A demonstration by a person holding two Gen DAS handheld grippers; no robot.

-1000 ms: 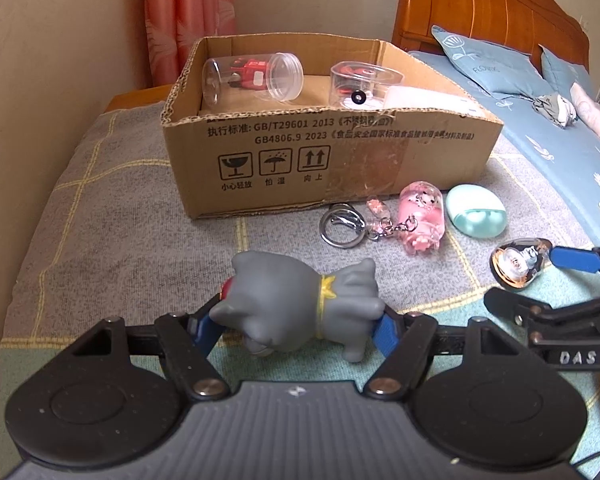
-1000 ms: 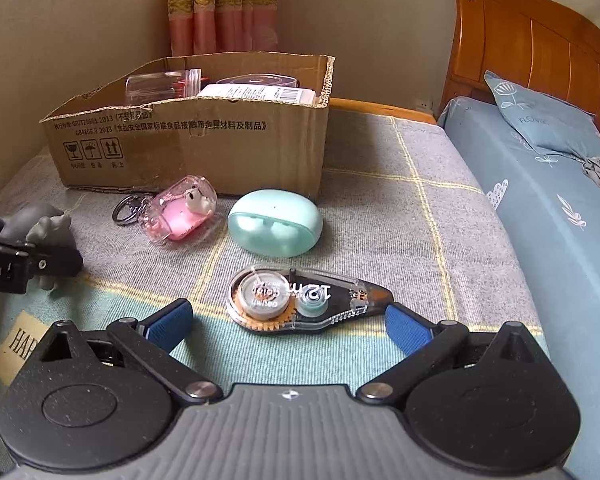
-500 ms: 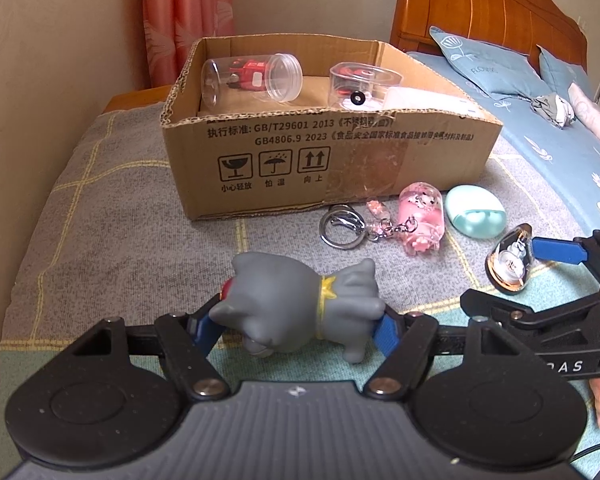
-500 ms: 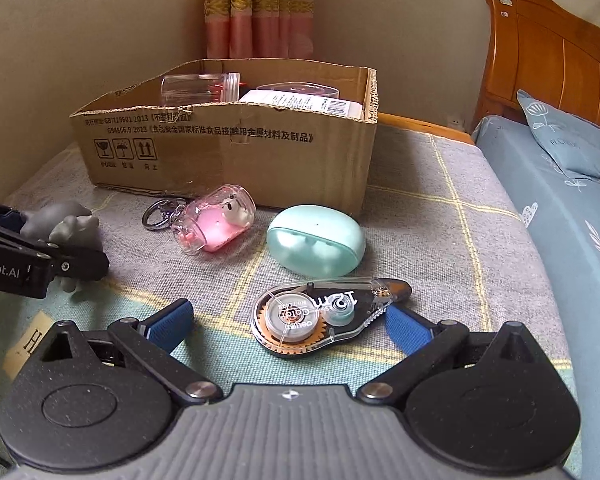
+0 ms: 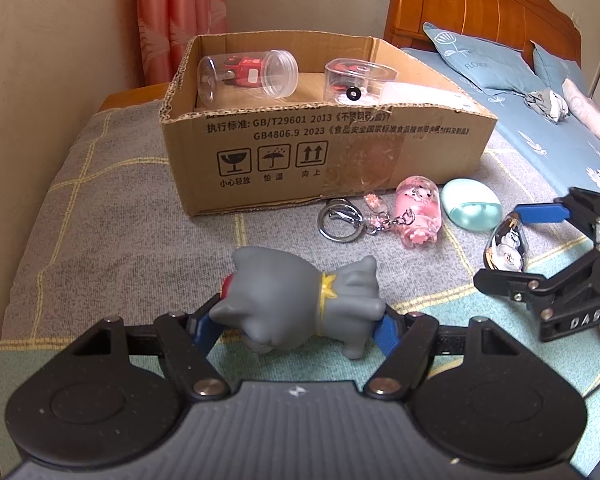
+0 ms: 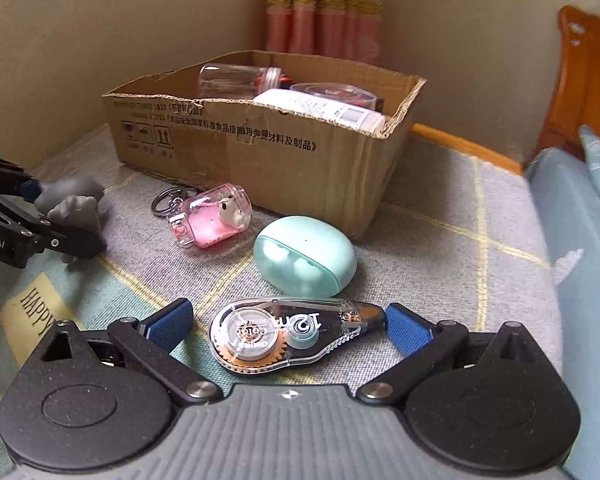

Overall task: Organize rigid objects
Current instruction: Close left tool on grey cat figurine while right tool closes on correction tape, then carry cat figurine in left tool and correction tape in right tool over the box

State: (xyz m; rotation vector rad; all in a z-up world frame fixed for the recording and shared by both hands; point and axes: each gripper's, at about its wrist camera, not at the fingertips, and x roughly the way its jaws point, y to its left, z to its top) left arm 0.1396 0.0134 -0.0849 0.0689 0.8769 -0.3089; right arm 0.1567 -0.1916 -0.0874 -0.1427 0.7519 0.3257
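Note:
My left gripper (image 5: 296, 326) is shut on a grey cat figurine (image 5: 300, 304), held lying sideways just above the blanket; it also shows in the right wrist view (image 6: 74, 202). My right gripper (image 6: 288, 320) has a clear correction-tape dispenser (image 6: 288, 336) between its fingers; the right pad touches its tip, the left pad stands apart. In the left wrist view the dispenser (image 5: 506, 246) is tilted up off the blanket. A cardboard box (image 5: 340, 152) holding clear containers stands behind.
A pink bottle keychain (image 6: 212, 220) and a mint earbud case (image 6: 306, 262) lie in front of the box (image 6: 284, 160). A wall runs on the left, a wooden headboard (image 5: 480, 4) and blue pillows on the right.
The right gripper has lifted and swung left with the tape dispenser, which now tilts up off the blanket. The left gripper holds the cat figurine as before, almost still.

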